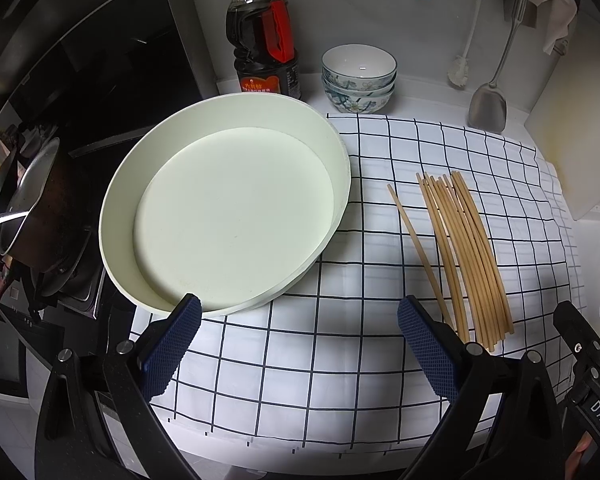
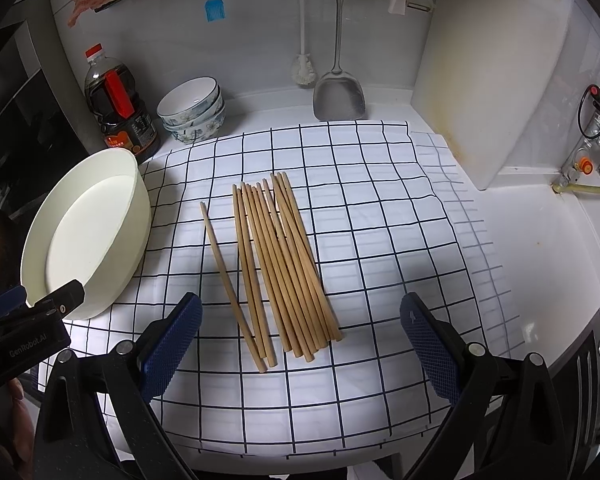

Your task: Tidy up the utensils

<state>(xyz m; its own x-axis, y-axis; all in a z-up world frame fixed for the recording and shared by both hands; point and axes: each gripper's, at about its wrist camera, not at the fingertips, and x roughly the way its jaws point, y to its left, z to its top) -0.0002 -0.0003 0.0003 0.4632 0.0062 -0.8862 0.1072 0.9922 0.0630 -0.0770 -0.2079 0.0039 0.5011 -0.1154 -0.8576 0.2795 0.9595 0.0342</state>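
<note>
Chopsticks lie straight ahead of the right gripper, long axes running away from it.

The right gripper (image 2: 300,340) hangs with jaws wide apart, empty, the near ends of the chopsticks (image 2: 278,268) between its fingers; the left gripper (image 1: 298,338), also agape, sits off to their left, nearer the white basin (image 1: 120,200) on the checked cloth (image 2: 380,240).

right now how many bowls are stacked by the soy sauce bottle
3. The bowls are nested in one stack on the counter at the far edge of the checked cloth, just right of the soy sauce bottle. A fourth underneath could be hidden.
</note>
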